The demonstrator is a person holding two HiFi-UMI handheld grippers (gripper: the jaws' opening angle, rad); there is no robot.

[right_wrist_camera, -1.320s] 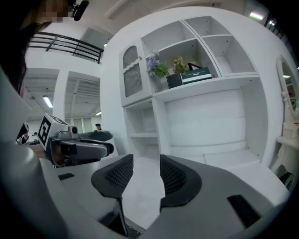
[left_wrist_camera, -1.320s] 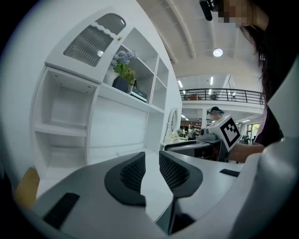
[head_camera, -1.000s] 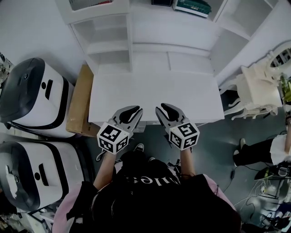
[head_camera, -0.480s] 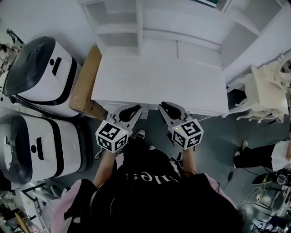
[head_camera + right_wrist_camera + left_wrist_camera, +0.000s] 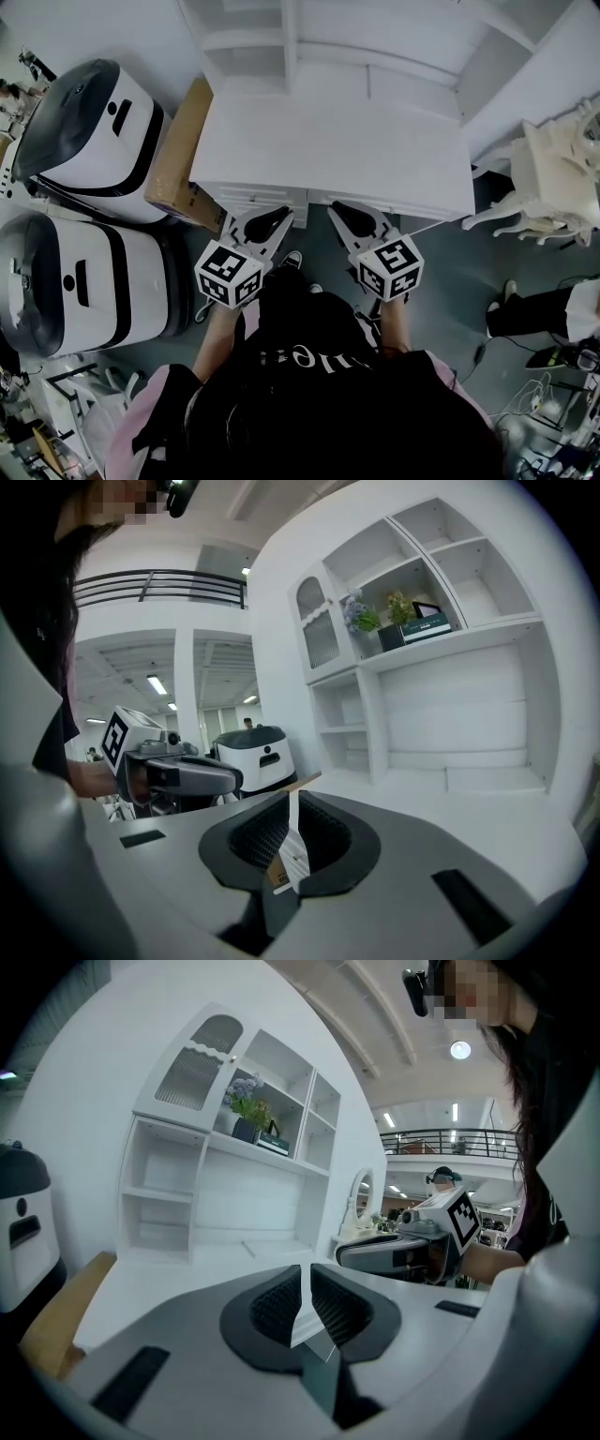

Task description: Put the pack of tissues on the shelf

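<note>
We looked steeply down from the head camera on the white desk (image 5: 337, 141), with the left gripper (image 5: 270, 223) and right gripper (image 5: 349, 217) at its near edge. Each gripper camera rode close behind its own jaws, facing across that desk toward the shelf unit (image 5: 220, 1194). Both shared it, and each caught the other gripper.

left tool (image 5: 270, 219): jaws pinched together | right tool (image 5: 347, 213): same deal, jaws together | both held out front, side by side
</note>
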